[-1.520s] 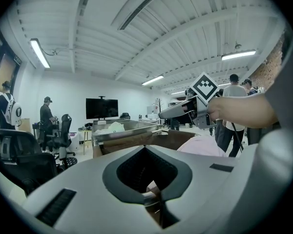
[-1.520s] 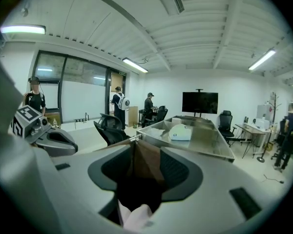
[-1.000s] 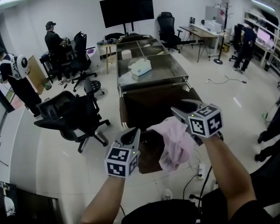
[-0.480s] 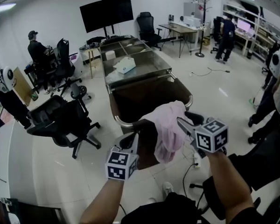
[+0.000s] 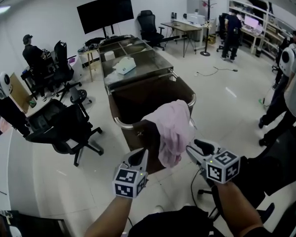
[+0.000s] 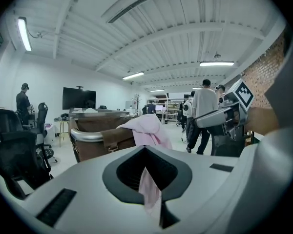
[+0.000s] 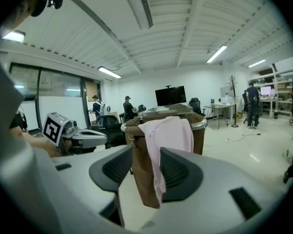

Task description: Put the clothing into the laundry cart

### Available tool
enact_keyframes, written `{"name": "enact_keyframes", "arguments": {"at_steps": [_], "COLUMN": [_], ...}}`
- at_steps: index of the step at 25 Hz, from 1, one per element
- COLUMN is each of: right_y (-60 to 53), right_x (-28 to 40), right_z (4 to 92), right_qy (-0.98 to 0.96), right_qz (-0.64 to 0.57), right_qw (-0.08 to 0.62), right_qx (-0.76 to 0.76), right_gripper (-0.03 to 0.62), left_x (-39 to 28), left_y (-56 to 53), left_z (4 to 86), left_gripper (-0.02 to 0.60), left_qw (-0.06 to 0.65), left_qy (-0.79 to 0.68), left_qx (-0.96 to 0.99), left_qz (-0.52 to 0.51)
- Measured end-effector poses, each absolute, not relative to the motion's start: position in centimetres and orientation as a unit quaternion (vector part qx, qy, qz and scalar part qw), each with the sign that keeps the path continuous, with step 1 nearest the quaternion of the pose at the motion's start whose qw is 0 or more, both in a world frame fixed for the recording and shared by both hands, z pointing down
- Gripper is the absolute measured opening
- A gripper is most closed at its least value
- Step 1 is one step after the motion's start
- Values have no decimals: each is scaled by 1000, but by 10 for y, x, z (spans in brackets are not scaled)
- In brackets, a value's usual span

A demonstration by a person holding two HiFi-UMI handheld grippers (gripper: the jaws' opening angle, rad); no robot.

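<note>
A: Item: soft pink cloth garment (image 5: pixel 171 127), draped over the near rim of the brown metal-rimmed laundry cart (image 5: pixel 119 121). Light, limp, likely to slide.

B: Noted. The left gripper (image 5: pixel 141 156) pinches a pink strip, seemingly its hem; the right gripper (image 5: pixel 200 148) is half-open and empty. Take the bunched top fold.

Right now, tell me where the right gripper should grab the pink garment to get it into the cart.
Pinch the hanging fold of the pink garment outside the near wall of the laundry cart, coming from the person's side with the open right gripper. Most of the cloth drapes outside over the rim, so lifting there should likely tip it in.
</note>
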State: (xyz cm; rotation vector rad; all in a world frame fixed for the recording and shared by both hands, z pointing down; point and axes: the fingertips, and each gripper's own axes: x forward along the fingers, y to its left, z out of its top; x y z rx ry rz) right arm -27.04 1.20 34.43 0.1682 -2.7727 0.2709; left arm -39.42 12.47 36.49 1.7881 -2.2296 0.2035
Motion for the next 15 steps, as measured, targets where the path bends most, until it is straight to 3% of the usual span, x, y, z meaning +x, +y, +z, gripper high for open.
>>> {"name": "enact_keyframes", "arguments": {"at_steps": [6, 10, 15], "right_y": [21, 13, 18], "right_x": [-233, -217, -217], "right_z": [390, 391, 389], "right_qy": [-971, -973, -975], "right_qz": [135, 144, 132], "right_qw": [195, 177, 177], "right_qx": [35, 31, 6], "right_gripper": [193, 16, 2], "left_x": [-352, -329, -310], "left_y": [127, 127, 130], "left_z": [387, 402, 411], "left_gripper": [-2, -2, -2], "left_qw": [169, 183, 193], "left_qy": [-770, -775, -777], "left_qx": [612, 603, 596], "left_qz": [61, 50, 55]}}
